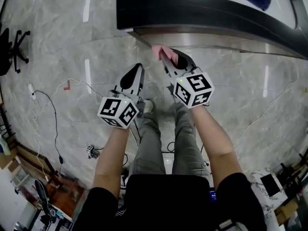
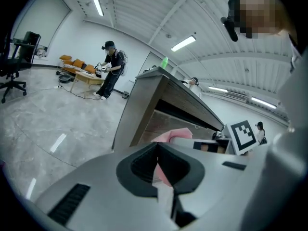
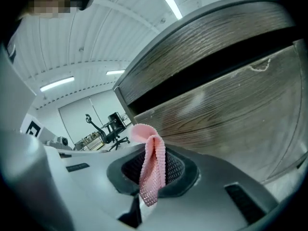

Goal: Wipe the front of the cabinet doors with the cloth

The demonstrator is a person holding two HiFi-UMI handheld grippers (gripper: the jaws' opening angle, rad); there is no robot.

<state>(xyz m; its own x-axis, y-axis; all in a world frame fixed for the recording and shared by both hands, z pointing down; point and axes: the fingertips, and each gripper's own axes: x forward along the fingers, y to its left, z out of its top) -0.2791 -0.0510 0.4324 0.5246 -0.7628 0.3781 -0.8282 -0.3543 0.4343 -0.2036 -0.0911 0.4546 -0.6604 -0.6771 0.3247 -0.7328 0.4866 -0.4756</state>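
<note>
at left, over the grey floor [image 1: 57,42], the left gripper [image 1: 138,72] has its jaws pressed together on nothing. just beside it, the right gripper [image 1: 164,57] is clamped on the pink cloth [image 3: 153,167]. a folded loop pokes past the fingertips, the rest drapes back between the pads. cloth is close to the wood cabinet door [image 3: 231,105], contact unclear.

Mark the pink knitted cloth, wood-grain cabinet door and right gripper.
Pink knitted cloth [image 3: 154,170]: right gripper view, hanging fold.
Wood-grain cabinet door [image 3: 231,112]: right gripper view, front panel.
Right gripper [image 1: 164,58]: head view, between fingertips.
</note>
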